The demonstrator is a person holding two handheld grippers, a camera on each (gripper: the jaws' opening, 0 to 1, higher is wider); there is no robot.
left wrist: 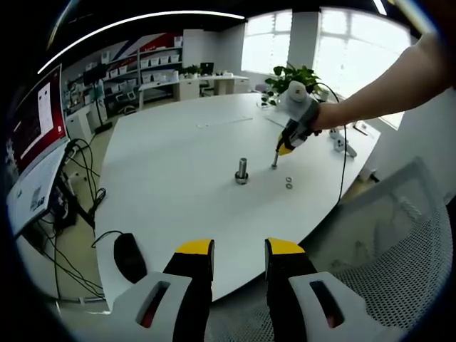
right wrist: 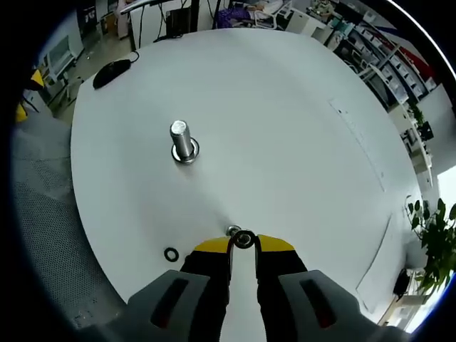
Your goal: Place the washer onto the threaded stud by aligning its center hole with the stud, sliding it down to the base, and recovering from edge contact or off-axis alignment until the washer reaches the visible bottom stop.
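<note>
The threaded stud [left wrist: 242, 171] [right wrist: 183, 141] stands upright on its round base near the middle of the white table [left wrist: 178, 149] [right wrist: 285, 128]. A person's hand holds my right gripper [left wrist: 276, 162] low over the table, just right of the stud. In the right gripper view its yellow-tipped jaws are nearly together, and my right gripper [right wrist: 244, 244] is shut on a small metal washer [right wrist: 244, 239]. Two loose washers [left wrist: 288, 183] lie flat beside it; one dark washer [right wrist: 171, 254] lies left of the jaws. My left gripper [left wrist: 239, 249] hangs open off the table's near edge, holding nothing.
A black mouse [left wrist: 128, 256] [right wrist: 112, 68] lies near the table's edge. A mesh chair [left wrist: 388, 228] stands by the table on the right. A potted plant [left wrist: 292, 75] and small items sit at the far end. Cables trail on the floor at the left.
</note>
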